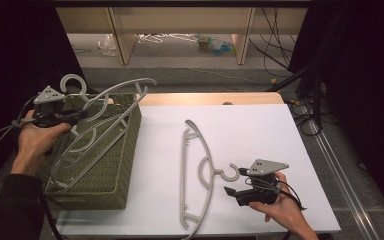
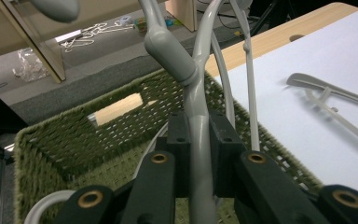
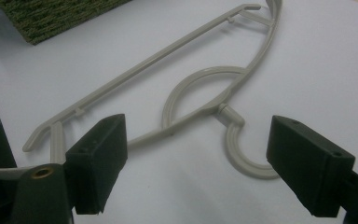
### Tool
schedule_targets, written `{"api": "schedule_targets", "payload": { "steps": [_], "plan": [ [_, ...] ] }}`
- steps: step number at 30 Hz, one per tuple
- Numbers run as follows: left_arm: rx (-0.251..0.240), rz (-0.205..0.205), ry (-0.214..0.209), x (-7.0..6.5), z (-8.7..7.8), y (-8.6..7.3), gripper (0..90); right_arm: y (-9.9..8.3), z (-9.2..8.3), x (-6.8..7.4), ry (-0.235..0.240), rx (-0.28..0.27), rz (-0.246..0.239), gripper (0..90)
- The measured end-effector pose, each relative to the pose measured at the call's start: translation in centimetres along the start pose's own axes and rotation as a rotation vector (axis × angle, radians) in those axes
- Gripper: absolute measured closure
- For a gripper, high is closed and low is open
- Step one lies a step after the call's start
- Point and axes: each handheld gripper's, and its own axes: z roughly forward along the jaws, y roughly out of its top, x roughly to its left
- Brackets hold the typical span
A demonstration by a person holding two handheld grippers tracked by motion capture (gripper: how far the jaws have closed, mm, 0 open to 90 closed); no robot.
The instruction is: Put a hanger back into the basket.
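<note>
High view: left gripper (image 1: 75, 116) jaws clamped on neck of one grey plastic hanger (image 1: 100, 125), slim curved moulding with round hook, held tilted over and partly inside green woven basket (image 1: 107, 170). Rectangular basket, coarse weave, on counter (image 1: 260, 130) at left. Right gripper (image 1: 232, 191) jaws spread wide, clamping nothing, just beside hook of second identical hanger (image 1: 197, 175) lying flat on white counter. Count: two hangers, one basket, two grippers.

We see a dim room with dark edges. The white table (image 1: 260, 135) is evenly lit, shadows soft, close jaws slightly blurred.
</note>
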Motion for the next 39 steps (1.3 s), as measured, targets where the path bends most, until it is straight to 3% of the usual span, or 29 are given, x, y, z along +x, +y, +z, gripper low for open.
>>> {"api": "schedule_targets", "payload": {
  "steps": [9,19,22,31,32,33,39],
  "plan": [
    [0.005,-0.021,0.031,2.2,-0.5,-2.5,80.4,0.0,0.0,0.0,0.001,0.000,-0.003,21.6],
    [0.026,-0.040,0.065,3.8,-1.3,-4.9,80.3,0.0,0.0,0.1,0.005,0.001,-0.003,21.7],
    [0.007,-0.061,0.062,4.1,-1.4,-5.3,80.2,0.0,0.0,0.1,0.004,0.002,-0.003,21.7],
    [0.064,-0.016,0.075,4.0,-0.3,-5.5,80.4,0.0,0.1,0.0,0.006,0.006,-0.006,21.8],
    [0.073,-0.006,0.081,4.2,-0.3,-5.6,80.5,0.0,0.0,0.0,0.003,0.002,-0.005,21.8],
    [0.116,0.033,0.086,4.5,-0.5,-5.7,80.6,0.0,0.0,0.0,0.000,0.005,0.001,21.8],
    [0.135,0.009,0.097,5.4,-0.6,-6.6,80.3,0.0,0.0,0.1,0.005,0.010,0.010,21.9]
  ]
}}
